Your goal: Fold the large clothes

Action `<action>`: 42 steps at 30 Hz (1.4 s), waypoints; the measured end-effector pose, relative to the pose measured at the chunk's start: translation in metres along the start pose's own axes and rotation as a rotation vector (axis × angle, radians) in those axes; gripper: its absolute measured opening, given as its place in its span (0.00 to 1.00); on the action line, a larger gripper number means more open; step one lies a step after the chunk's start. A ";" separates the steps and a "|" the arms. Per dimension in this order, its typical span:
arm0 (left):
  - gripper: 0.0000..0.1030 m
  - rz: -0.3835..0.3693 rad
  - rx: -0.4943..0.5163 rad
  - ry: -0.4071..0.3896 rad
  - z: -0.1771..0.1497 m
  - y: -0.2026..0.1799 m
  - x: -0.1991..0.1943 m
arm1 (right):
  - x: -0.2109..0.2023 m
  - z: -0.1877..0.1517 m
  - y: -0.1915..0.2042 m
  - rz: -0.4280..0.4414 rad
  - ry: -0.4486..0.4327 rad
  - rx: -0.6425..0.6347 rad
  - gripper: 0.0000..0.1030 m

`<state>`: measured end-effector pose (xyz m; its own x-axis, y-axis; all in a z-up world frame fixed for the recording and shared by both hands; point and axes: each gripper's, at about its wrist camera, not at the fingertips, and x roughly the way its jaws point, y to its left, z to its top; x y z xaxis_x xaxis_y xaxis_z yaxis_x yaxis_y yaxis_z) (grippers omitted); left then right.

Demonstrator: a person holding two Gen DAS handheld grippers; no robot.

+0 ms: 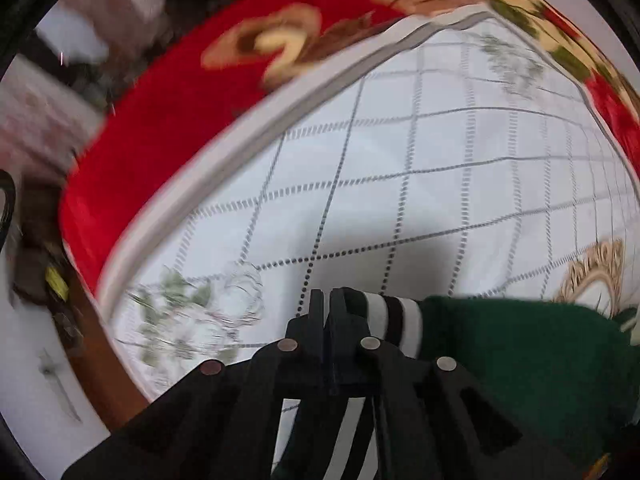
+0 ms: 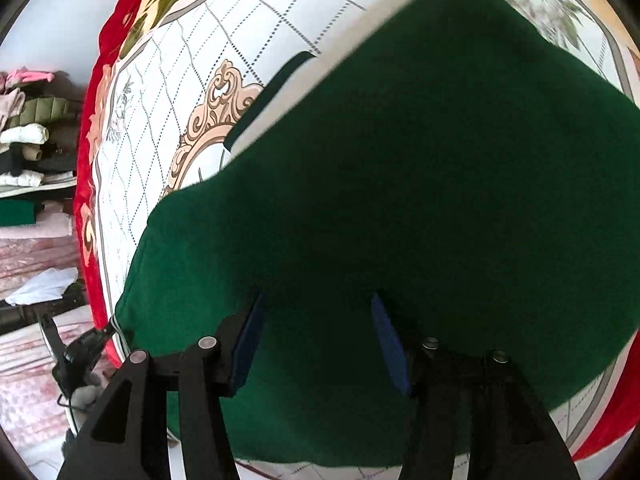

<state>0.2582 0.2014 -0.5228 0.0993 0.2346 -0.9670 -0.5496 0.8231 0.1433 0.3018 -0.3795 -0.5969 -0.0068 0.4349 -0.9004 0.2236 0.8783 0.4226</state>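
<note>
A large dark green garment lies spread on a white quilted bed cover. It has a black-and-white striped ribbed edge. My left gripper is shut on that striped edge and holds it above the cover, with green cloth trailing to the right. My right gripper is open, its blue-padded fingers spread just over the green cloth. A white part of the garment with a dark trim shows at its far left side.
The white cover has a grey grid and lies on a red floral blanket. A pile of folded clothes stands at the left of the bed. A black device with cable lies by the bed's edge.
</note>
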 end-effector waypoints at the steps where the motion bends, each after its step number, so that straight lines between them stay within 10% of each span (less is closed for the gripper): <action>1: 0.06 -0.002 0.036 -0.022 -0.005 -0.007 -0.012 | -0.007 -0.005 -0.006 0.019 -0.013 0.015 0.55; 4: 0.18 -0.020 0.116 -0.066 -0.024 -0.037 -0.045 | -0.028 -0.019 -0.028 0.058 -0.053 0.070 0.55; 6: 0.70 -0.045 0.161 -0.066 -0.034 -0.058 -0.056 | -0.047 -0.031 -0.057 0.063 -0.085 0.139 0.55; 8: 0.86 -0.082 0.200 -0.073 -0.043 -0.090 -0.065 | -0.065 -0.040 -0.087 0.067 -0.127 0.221 0.55; 16: 0.93 -0.224 0.352 0.046 -0.093 -0.212 -0.049 | -0.095 -0.048 -0.248 0.051 -0.300 0.521 0.73; 23: 0.98 -0.162 0.481 0.052 -0.118 -0.286 -0.013 | -0.028 0.002 -0.294 0.462 -0.295 0.467 0.73; 24: 1.00 -0.155 0.478 0.044 -0.116 -0.288 -0.009 | -0.028 0.007 -0.292 0.469 -0.311 0.440 0.69; 26: 1.00 -0.171 0.475 0.035 -0.108 -0.287 -0.006 | -0.030 0.009 -0.291 0.515 -0.327 0.425 0.28; 33: 1.00 -0.199 0.518 0.045 -0.094 -0.291 -0.005 | -0.080 -0.038 -0.274 0.661 -0.423 0.452 0.19; 36: 1.00 -0.205 0.523 0.043 -0.093 -0.293 -0.005 | -0.060 -0.044 -0.294 0.646 -0.365 0.494 0.33; 38: 1.00 -0.209 0.518 0.043 -0.093 -0.294 -0.005 | -0.031 -0.039 -0.309 0.630 -0.305 0.530 0.63; 42: 1.00 -0.210 0.522 0.035 -0.095 -0.295 -0.006 | 0.007 -0.020 -0.307 0.775 -0.286 0.470 0.71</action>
<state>0.3410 -0.0917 -0.5798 0.1299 0.0286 -0.9911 -0.0372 0.9990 0.0240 0.2139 -0.6429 -0.7307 0.5328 0.7435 -0.4040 0.4354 0.1685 0.8843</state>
